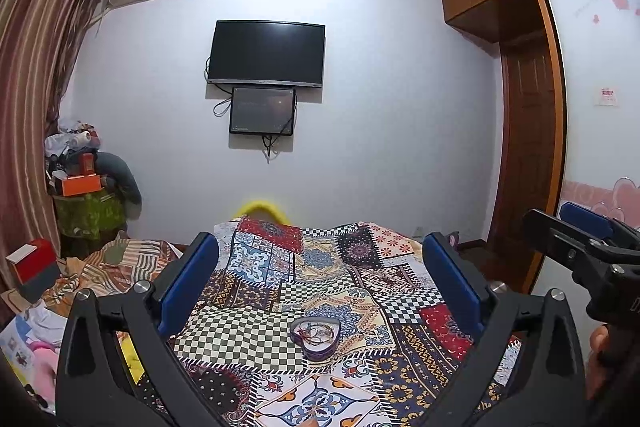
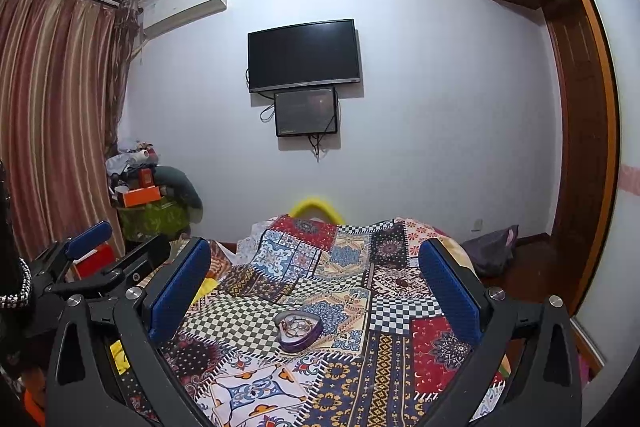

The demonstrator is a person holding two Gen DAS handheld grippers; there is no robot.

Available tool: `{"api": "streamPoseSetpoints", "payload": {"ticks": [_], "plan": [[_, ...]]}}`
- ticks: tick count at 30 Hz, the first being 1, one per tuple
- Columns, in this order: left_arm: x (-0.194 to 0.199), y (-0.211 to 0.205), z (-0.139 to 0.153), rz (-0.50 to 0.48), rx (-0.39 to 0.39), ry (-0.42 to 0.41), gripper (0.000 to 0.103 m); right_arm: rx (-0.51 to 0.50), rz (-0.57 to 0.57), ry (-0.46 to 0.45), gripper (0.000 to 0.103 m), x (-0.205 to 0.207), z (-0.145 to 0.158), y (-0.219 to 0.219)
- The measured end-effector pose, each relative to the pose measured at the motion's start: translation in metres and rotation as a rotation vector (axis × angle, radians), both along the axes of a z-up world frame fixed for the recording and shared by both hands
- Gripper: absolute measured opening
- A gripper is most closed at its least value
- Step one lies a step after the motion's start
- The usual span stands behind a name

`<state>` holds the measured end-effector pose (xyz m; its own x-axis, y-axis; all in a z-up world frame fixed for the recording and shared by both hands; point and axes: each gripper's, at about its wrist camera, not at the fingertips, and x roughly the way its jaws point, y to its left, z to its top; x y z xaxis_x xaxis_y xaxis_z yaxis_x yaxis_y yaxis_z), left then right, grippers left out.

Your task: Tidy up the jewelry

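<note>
A purple heart-shaped box (image 1: pixel 315 338) holding a tangle of jewelry lies open on the patchwork bedspread (image 1: pixel 320 267); it also shows in the right wrist view (image 2: pixel 299 331). My left gripper (image 1: pixel 320 267) is open and empty, held above the bed, with the box between and below its blue pads (image 1: pixel 188 279). My right gripper (image 2: pixel 316 275) is open and empty too, held above the box. The right gripper appears at the right edge of the left wrist view (image 1: pixel 580 247), and the left gripper at the left of the right wrist view (image 2: pixel 100 255).
A wall TV (image 1: pixel 267 53) with a smaller screen (image 1: pixel 262 111) under it hangs ahead. A cluttered pile with an orange box (image 1: pixel 80 183) stands far left by the curtain (image 1: pixel 28 107). A wooden wardrobe (image 1: pixel 528 107) stands right. A yellow ring (image 1: pixel 262 209) peeks behind the bed.
</note>
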<state>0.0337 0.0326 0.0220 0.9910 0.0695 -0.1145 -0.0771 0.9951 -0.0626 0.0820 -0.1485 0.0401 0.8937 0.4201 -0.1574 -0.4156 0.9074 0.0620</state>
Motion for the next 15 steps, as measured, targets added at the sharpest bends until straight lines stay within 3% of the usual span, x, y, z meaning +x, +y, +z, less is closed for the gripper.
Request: {"api": "streamPoseSetpoints", "payload": {"ticks": [15], "plan": [[0.0052, -0.0013, -0.005, -0.003, 0.014, 0.014, 0.102, -0.01, -0.003, 0.011, 0.103, 0.0057, -0.0014, 0.0036]]}}
